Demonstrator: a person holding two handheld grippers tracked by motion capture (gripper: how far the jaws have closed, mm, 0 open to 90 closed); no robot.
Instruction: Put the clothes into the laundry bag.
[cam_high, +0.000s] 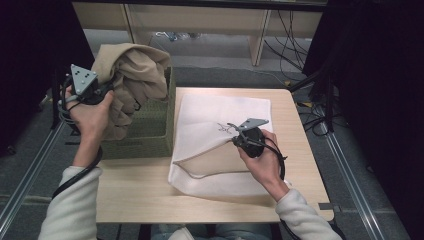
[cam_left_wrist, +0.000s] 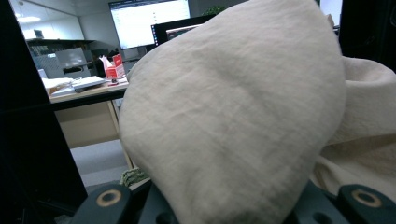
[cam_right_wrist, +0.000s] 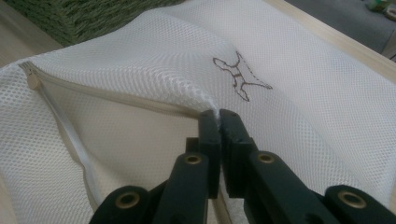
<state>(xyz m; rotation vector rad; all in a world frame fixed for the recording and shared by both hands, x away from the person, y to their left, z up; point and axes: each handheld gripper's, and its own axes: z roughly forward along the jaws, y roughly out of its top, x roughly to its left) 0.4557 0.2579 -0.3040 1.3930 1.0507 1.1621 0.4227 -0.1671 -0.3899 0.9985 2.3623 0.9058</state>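
While right gripper (cam_right_wrist: 218, 114) pinches mesh bag (cam_high: 220, 145) at zipper edge, mid-worktop (cam_high: 145, 195), I keep mouth lifted open for loading. Left gripper (cam_high: 102, 90) clamps beige cloth (cam_high: 132, 70), bunched above green basket (cam_high: 150, 135), far left, clear of rim for carrying over.
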